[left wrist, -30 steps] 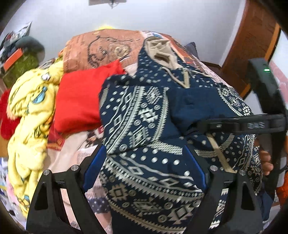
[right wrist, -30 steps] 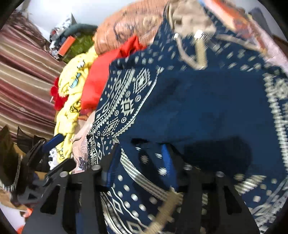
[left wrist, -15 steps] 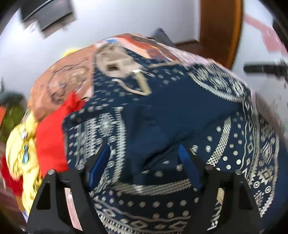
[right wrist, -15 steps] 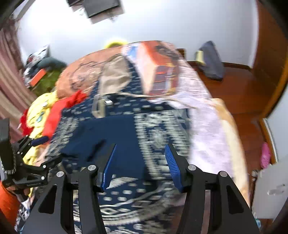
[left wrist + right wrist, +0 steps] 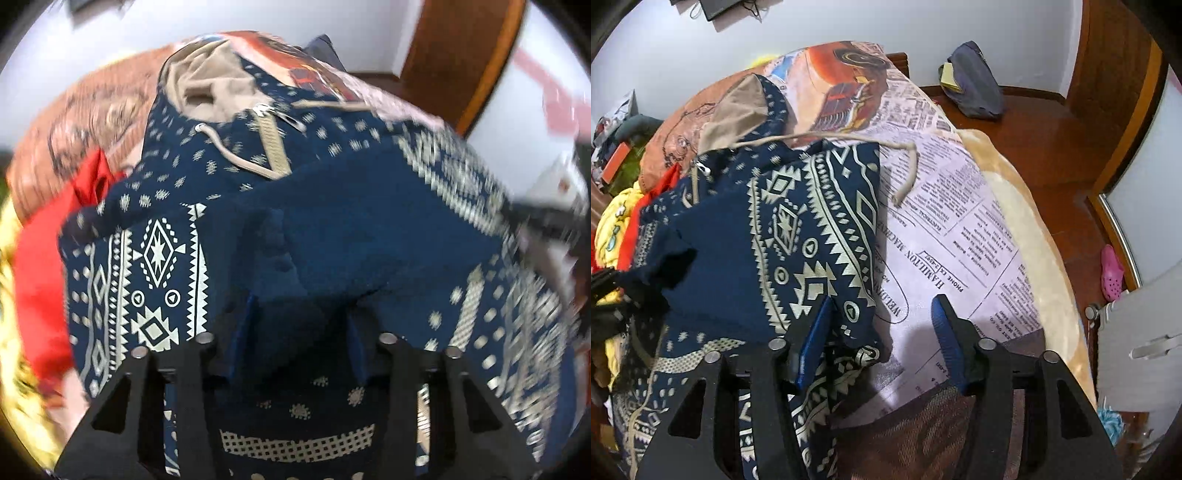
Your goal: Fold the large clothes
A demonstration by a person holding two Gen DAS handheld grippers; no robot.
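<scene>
Since half a second ago the left gripper [image 5: 299, 332] has narrowed and sunk into the navy hooded jacket with cream geometric print [image 5: 798, 229], while the right gripper [image 5: 882, 332] has drawn back over the newspaper-print bedsheet [image 5: 960, 236]. Judging by the doubled-over panel, a side fold is under way, and the next move calls for carrying that pinched layer across and flattening it. Left blue pads appear clenched on a fabric ridge, though blur leaves it uncertain; right jaws gape, empty, one pad brushing the jacket's edge.
</scene>
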